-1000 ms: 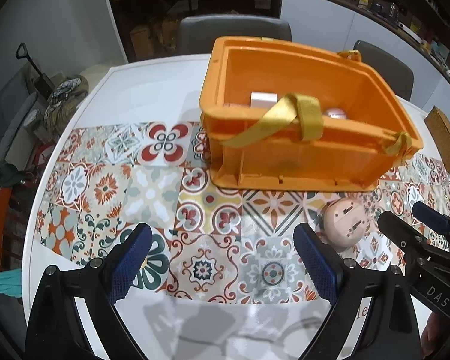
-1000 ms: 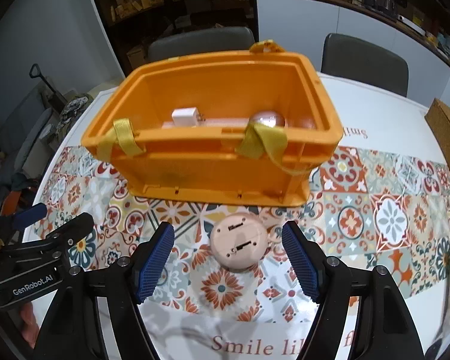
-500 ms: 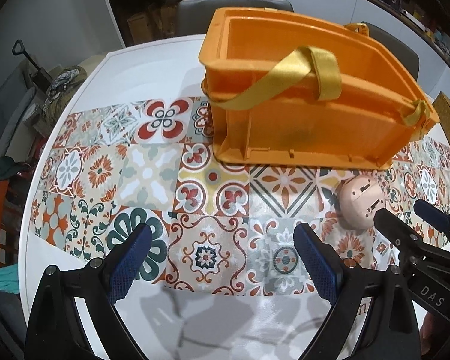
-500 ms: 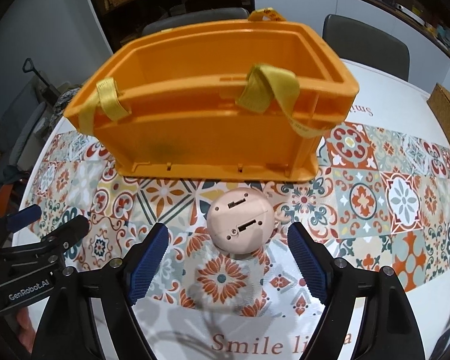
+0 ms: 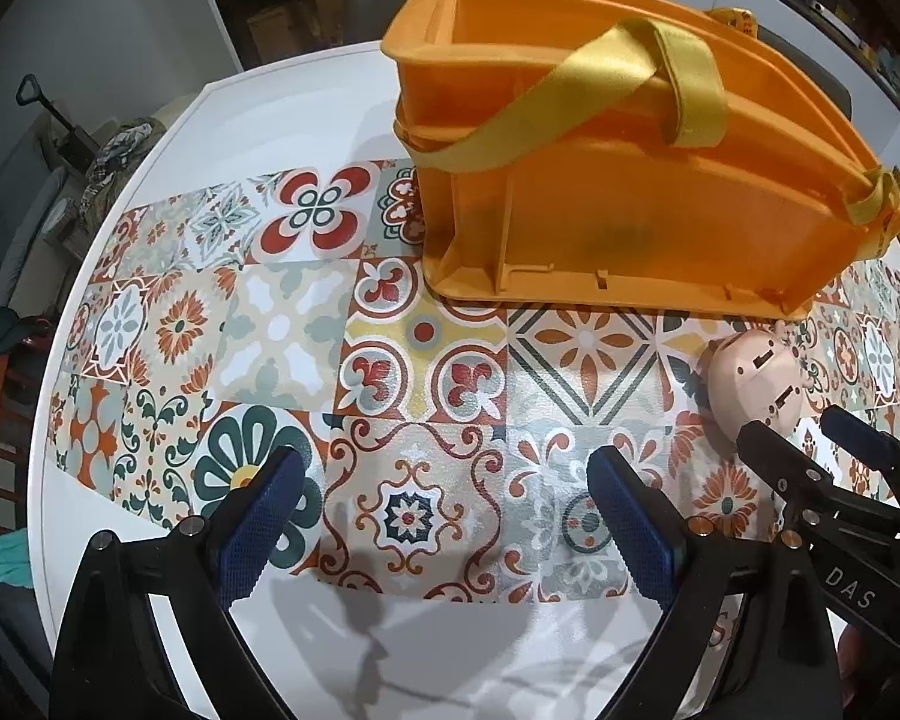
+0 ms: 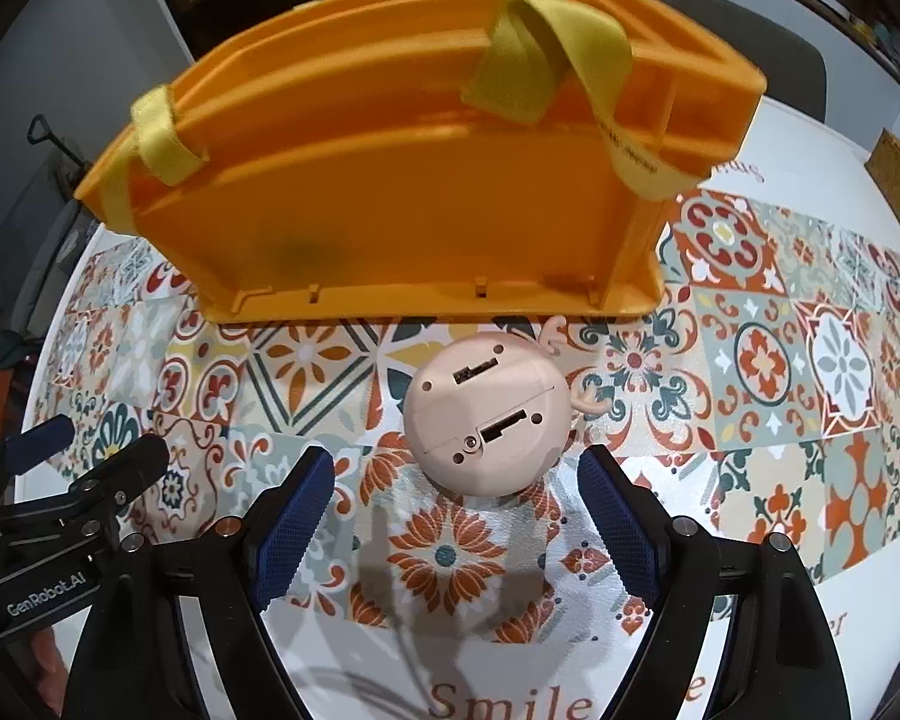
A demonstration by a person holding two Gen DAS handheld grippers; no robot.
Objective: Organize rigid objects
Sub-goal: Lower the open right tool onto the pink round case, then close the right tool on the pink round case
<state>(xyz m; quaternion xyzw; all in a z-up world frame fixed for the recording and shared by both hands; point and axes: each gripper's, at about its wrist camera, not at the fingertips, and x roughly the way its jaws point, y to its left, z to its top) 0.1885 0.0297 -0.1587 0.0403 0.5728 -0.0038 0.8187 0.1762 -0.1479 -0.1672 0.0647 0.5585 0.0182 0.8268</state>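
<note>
An orange plastic bin (image 5: 648,204) is used here as the landmark; it is set on a patterned tile-print cloth (image 5: 282,324) that is spread over a white table (image 5: 282,114). Yellow fabric straps (image 5: 642,72) are looped over the near wall of the bin.

Far to the left of the bin, beyond the table edge, a shovel-like black handle (image 5: 30,90) and a bundle of cloth (image 5: 120,150) are seen against a grey wall.

In front of the bin and left of its middle, the left gripper (image 5: 444,516) is held above the cloth. Its blue-padded jaws are spread wide and nothing is between them; only patterned cloth is seen in the gap.

In front of the bin, near its right half and just clear of its base, a round pink toy (image 6: 489,414) is lying with its flat underside turned up. Two slots and a screw are seen on that underside, and small pink limbs stick out on the side toward the bin.

The right gripper (image 6: 456,516) is held just in front of the toy, on the side away from the bin. Its jaws are released and parted wide, and the toy is not touched by the pads; it lies just ahead of the fingertips (image 6: 609,501).

Behind the bin, grey chair backs (image 6: 750,42) are seen. Far to the right of the bin, a brown cork-like board (image 6: 897,171) is lying at the table edge.
</note>
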